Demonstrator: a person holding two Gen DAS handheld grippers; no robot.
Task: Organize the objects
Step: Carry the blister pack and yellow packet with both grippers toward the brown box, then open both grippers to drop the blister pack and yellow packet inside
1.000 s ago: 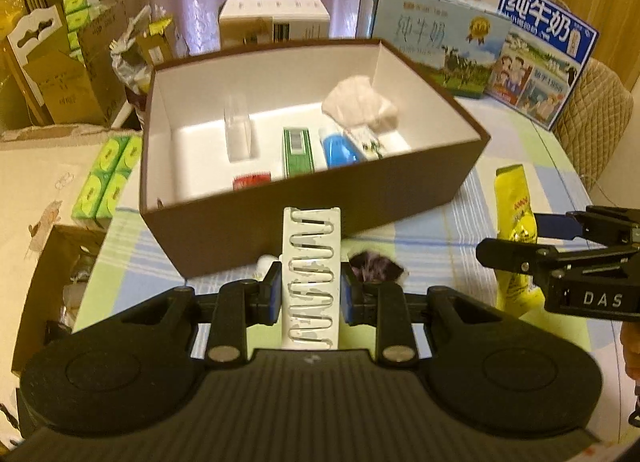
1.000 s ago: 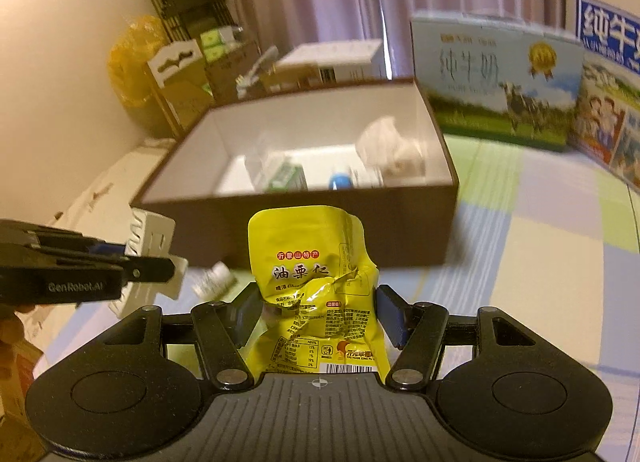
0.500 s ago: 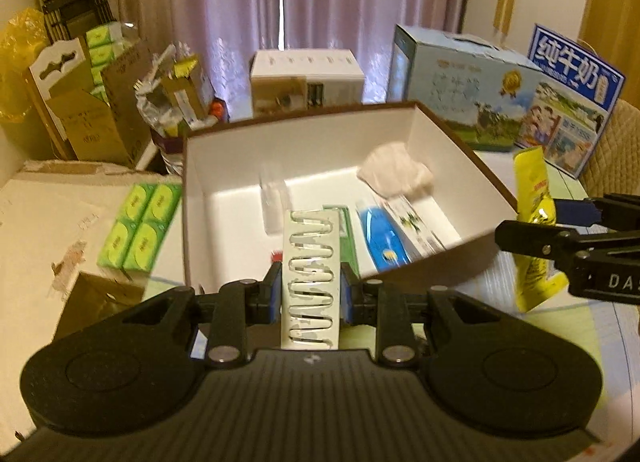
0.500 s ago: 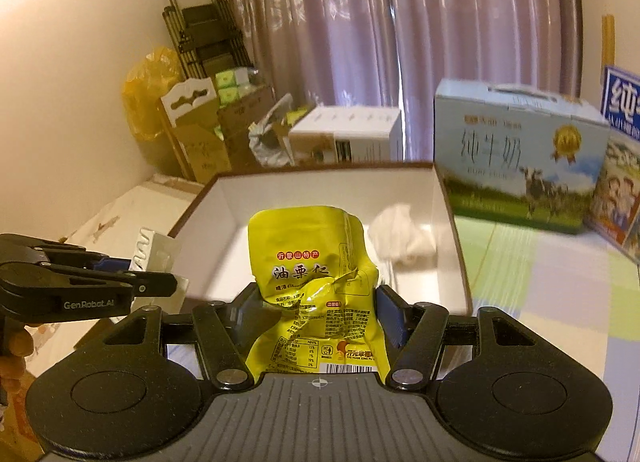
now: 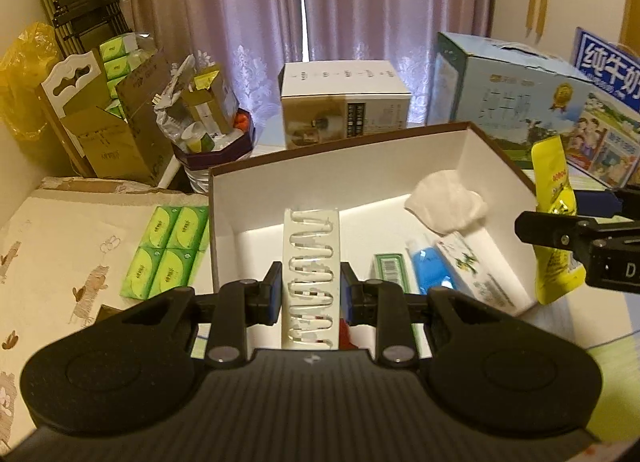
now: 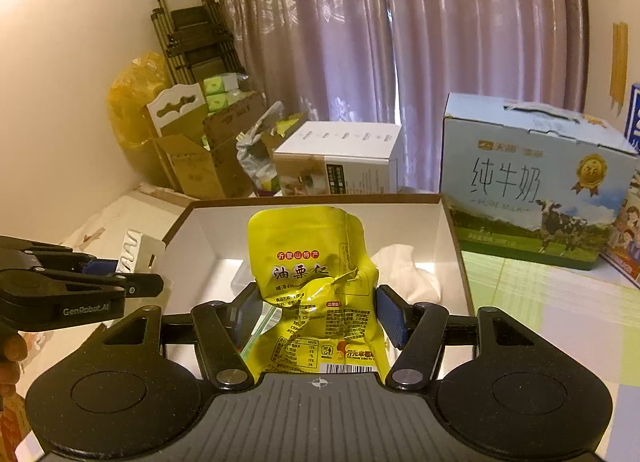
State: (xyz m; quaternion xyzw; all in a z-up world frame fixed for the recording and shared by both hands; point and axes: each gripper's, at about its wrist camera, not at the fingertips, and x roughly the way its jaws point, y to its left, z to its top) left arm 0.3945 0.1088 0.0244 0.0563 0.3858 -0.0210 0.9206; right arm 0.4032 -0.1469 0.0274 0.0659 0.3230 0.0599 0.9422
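Note:
A brown box with a white inside (image 5: 472,150) stands in front of both grippers; it also shows in the right wrist view (image 6: 448,222). My left gripper (image 5: 311,294) is shut on a white ribbed plastic strip (image 5: 311,258), held over the box's near left part. My right gripper (image 6: 318,316) is shut on a yellow snack pouch (image 6: 308,262), held above the box's near right edge; the pouch also shows in the left wrist view (image 5: 554,198). Inside the box lie a crumpled white tissue (image 5: 444,202), a blue tube (image 5: 426,266), a green packet (image 5: 390,270) and a white carton (image 5: 476,266).
Green tissue packs (image 5: 166,250) lie left of the brown box. Behind it stand a white carton (image 5: 344,102), two milk cartons (image 5: 512,94) and a cluttered round tin (image 5: 212,138). Cardboard boxes (image 5: 104,130) and a folded trolley stand at the far left wall.
Both grippers rose and moved forward over the brown box, each keeping its object. The view now looks down into the box from nearer.

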